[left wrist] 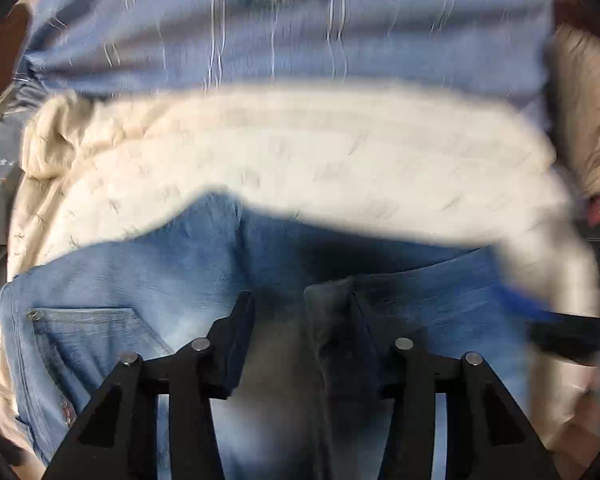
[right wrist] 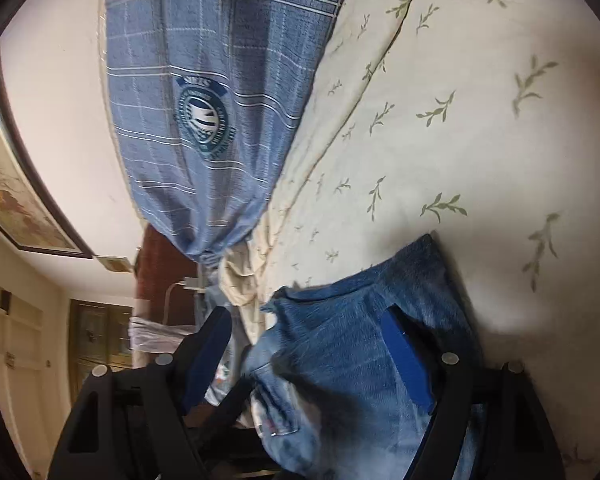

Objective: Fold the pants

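So the jeans (left wrist: pixel 148 280) fill the lower half of the left wrist view, back pocket down in the lower left of the frame, lying on the cream leaf-print bedspread (left wrist: pixel 300 152) with a blue plaid pillow (left wrist: pixel 300 40) across the top. The left tool (left wrist: pixel 300 312) hangs right over the denim with its jaws parted and nothing pinched between them, so it reads as released. That view is pretty smeared on the right side, so I won't swear to what's over there. In the right wrist view the jeans (right wrist: pixel 340 340) sit bottom centre, the bedspread (right wrist: pixel 460 120) runs up the right and the pillow (right wrist: pixel 188 100) takes the upper left. The right tool (right wrist: pixel 312 336) is spread wide with the bunched denim sitting between its fingers, not clamped as far as I can see. My take: this looks like regrasp time before the next fold. I'd get both tools onto a clean edge, both layers, not just the top one, pinch near the corners, then lift low and lay it over evenly so the fold doesn't go crooked. The soft bed will let the fabric drag, so go slow.
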Action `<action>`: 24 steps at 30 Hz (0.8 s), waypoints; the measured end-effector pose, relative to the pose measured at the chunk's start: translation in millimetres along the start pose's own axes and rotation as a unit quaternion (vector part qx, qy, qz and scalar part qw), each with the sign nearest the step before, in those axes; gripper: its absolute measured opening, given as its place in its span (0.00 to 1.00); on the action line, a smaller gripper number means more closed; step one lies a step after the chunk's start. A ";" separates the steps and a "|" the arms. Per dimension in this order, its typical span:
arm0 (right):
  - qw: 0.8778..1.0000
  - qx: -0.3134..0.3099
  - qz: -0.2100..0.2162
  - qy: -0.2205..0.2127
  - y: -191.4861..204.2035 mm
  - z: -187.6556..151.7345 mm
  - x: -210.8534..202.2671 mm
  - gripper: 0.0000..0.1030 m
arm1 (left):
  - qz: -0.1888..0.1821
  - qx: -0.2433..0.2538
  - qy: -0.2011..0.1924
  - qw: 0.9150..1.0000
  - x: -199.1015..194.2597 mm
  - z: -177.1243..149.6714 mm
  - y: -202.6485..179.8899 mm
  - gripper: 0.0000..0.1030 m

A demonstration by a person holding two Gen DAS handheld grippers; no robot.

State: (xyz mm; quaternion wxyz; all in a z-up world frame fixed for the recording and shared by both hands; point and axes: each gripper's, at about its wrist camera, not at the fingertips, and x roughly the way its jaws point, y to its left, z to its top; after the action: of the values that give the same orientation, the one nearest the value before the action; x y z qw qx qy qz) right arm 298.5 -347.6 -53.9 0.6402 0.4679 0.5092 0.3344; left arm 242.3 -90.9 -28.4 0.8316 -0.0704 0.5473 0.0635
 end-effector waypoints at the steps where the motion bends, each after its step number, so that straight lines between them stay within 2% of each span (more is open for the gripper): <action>1: 1.000 -0.006 0.008 -0.003 2.4 -4.1 -10.8 0.78 | 0.002 0.000 -0.001 1.000 5.5 -0.9 -1.2 0.52; 2: 1.000 -0.012 0.016 -0.007 4.2 -8.5 -25.8 0.78 | 0.019 0.012 -0.013 1.000 2.2 -2.0 -5.3 0.53; 4: 0.999 -0.037 0.012 -0.001 11.6 -20.2 -43.9 0.78 | 0.028 0.020 -0.018 0.999 1.0 -3.9 -7.9 0.53; 7: 0.994 -0.067 -0.080 0.029 9.5 -41.4 -66.8 0.79 | 0.014 0.001 -0.016 1.000 1.5 -4.7 -1.4 0.56; 9: 0.989 -0.074 -0.114 0.058 3.8 -57.6 -70.8 0.79 | 0.013 -0.002 -0.017 1.000 1.7 -4.1 -4.3 0.57; 12: 0.982 -0.079 -0.139 0.098 -3.5 -73.9 -58.6 0.79 | 0.007 -0.010 -0.019 1.000 4.0 -3.1 -2.9 0.60; 13: 0.979 -0.077 -0.158 0.104 -8.0 -75.6 -53.0 0.79 | 0.002 -0.014 -0.019 1.000 5.3 -2.9 -1.2 0.61; 14: 0.979 -0.065 -0.161 0.110 -15.2 -76.9 -47.8 0.77 | -0.002 -0.016 -0.018 1.000 5.5 -3.1 0.1 0.61; 15: 0.980 -0.060 -0.158 0.106 -16.1 -78.5 -46.3 0.66 | -0.003 -0.016 -0.019 1.000 6.2 -3.0 0.3 0.61; 16: 0.977 -0.071 -0.169 0.107 -11.5 -81.8 -45.1 0.51 | -0.003 -0.014 -0.019 1.000 6.2 -3.4 0.3 0.62; 17: 0.973 -0.092 -0.185 0.104 -2.6 -86.8 -44.4 0.22 | -0.004 -0.014 -0.020 1.000 6.4 -3.6 0.4 0.62; 20: 0.960 -0.139 -0.234 0.073 15.5 -97.0 -46.6 0.17 | -0.007 -0.016 -0.024 1.000 7.2 -5.3 2.1 0.63; 22: 0.952 -0.120 -0.270 0.076 -3.3 -97.1 -40.5 0.17 | -0.005 -0.010 -0.026 1.000 7.1 -5.9 1.0 0.64; 23: 0.955 -0.117 -0.263 0.072 -4.2 -96.9 -43.5 0.17 | -0.006 -0.008 -0.026 1.000 7.2 -5.9 1.2 0.64; 24: 0.955 -0.125 -0.257 0.074 4.1 -96.7 -48.3 0.22 | -0.008 -0.009 -0.025 1.000 8.0 -5.7 2.1 0.64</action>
State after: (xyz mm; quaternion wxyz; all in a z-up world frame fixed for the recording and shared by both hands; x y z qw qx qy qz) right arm 193.0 -364.9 -37.8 0.7183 0.2113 0.6126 0.2533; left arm 240.0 -89.7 -38.0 0.8449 -0.0806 0.5249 0.0638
